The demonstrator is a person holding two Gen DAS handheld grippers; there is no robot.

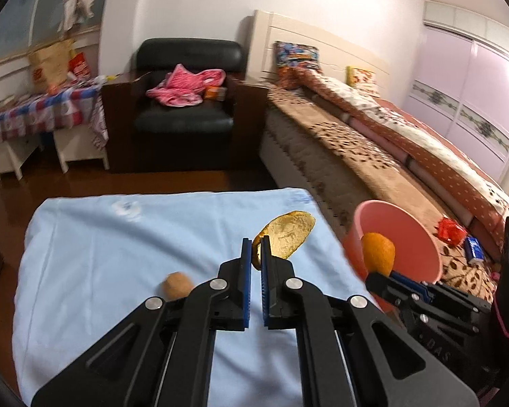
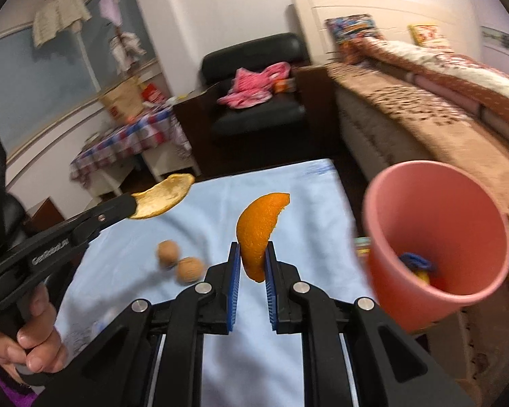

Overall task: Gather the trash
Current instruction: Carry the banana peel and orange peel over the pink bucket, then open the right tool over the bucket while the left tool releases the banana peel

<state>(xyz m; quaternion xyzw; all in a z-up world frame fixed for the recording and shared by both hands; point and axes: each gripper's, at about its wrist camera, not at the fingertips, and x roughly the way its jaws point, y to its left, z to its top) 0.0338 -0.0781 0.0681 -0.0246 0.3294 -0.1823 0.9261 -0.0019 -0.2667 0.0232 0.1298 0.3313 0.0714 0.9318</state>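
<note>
left gripper [image 1: 255,249]: we've got it pinching the pale peel [image 1: 288,239] by one thin edge, up above the blue cloth [image 1: 101,237]

right gripper [image 2: 251,254]: clamped on the orange peel [image 2: 259,234], just beside the pink bin [image 2: 434,230]

bin: sits right of the cloth against the bed [image 1: 373,142], some trash already inside

walnuts [image 2: 180,261]: two lying on the cloth, not picked up yet

risk 1: pale peel probably slips, the grip's tiny

risk 2: we could clip the rim and tip the bin
</note>
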